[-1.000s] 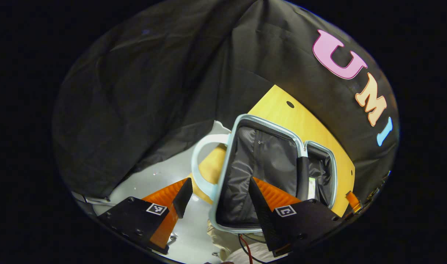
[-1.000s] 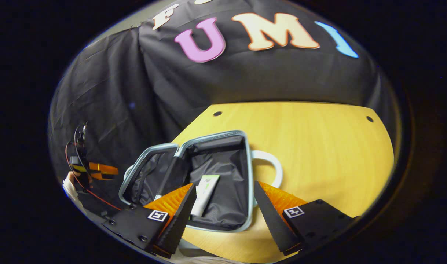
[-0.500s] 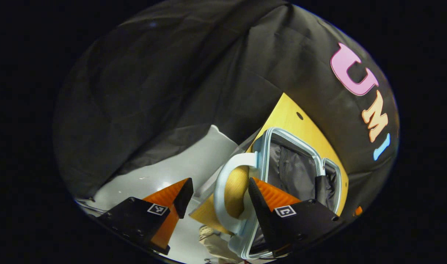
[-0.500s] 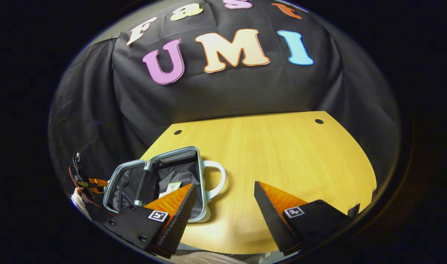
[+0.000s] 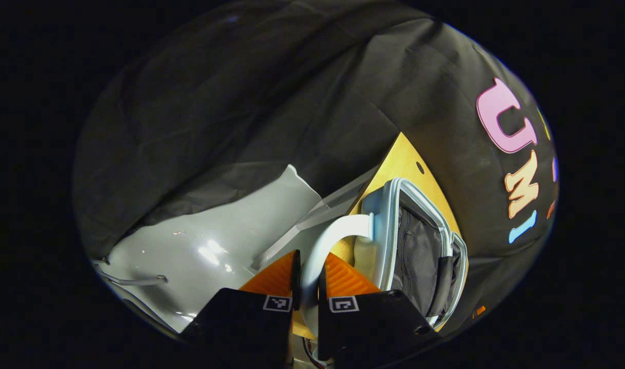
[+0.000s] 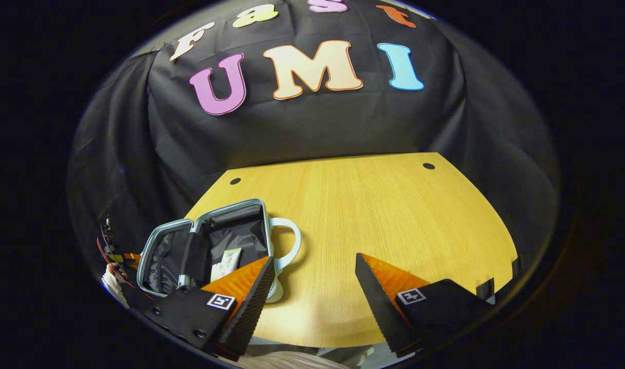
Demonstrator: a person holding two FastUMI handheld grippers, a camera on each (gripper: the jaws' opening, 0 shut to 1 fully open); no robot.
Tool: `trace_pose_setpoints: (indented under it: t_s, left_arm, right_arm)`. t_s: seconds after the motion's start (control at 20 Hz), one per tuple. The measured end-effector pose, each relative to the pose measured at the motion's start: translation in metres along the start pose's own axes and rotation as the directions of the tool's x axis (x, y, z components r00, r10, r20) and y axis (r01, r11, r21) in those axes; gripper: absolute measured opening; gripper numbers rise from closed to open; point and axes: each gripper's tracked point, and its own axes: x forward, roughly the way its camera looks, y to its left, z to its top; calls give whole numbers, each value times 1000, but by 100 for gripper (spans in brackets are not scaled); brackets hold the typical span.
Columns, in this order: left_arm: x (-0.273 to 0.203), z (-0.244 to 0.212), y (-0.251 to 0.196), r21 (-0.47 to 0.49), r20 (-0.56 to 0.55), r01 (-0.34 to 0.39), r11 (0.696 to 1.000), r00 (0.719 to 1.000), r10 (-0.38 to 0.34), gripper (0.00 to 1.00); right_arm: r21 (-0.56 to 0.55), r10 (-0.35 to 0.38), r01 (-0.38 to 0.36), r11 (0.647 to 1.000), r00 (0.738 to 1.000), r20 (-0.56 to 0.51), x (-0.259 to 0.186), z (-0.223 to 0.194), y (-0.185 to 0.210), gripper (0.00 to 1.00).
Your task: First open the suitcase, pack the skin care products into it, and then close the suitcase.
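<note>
In the left gripper view, nearest the lens, the left gripper (image 5: 306, 279) has its orange ribbed fingers (image 5: 343, 281) drawn together on the pale blue looped carry handle (image 5: 326, 241) of the small light-blue hard-shell suitcase (image 5: 381, 230); half a second ago those fingers stood wide apart with the loop only passing between them, so the grip on the handle is new; I judge the packing is over and the closing step has begun, the handle being the hold by which the free half would be swung over. In the right gripper view the right gripper (image 6: 312, 279) hangs with its fingers well apart and nothing between them, having drawn back from the case, which a second ago lay just ahead of its tips and now lies off to its left; beyond its left finger the suitcase (image 6: 209, 246) lies open on the yellow wooden table (image 6: 374, 215), both halves spread flat with black lining upward, hinge line running away from the camera; a white and green skin care tube (image 6: 225, 262) lies in the handle-side half, its long axis roughly along the hinge, though which end is the cap I cannot tell; the handle (image 6: 285, 241) points toward the table's middle; the lid is not yet closed.
</note>
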Motion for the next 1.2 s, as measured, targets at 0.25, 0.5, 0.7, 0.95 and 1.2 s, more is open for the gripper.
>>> trace_pose_setpoints:
  t_s: [0.25, 0.5, 0.7, 0.95, 1.2]
  left_arm:
    - [-17, 7, -25, 16, 5, 49, 999, 999, -49, 5]
    - [-62, 35, -75, 20, 77, 86, 996, 993, -88, 2]
    - [-100, 49, -127, 79, 107, 141, 987, 983, -149, 2]
    - [-127, 51, -182, 135, 116, 155, 979, 978, -171, 1]
    - [-145, 45, -253, 178, 126, 175, 968, 972, -198, 2]
  right_arm:
    - [22, 6, -6, 1000, 1000, 11, 0, 1, -1, 98]
    - [21, 15, -16, 1000, 1000, 6, 3, 2, -4, 98]
    - [20, 23, -23, 1000, 1000, 11, 5, 5, -13, 98]
    - [36, 30, -31, 999, 999, 32, 10, 18, -29, 98]
    - [58, 45, -47, 997, 998, 42, 20, 28, -49, 98]
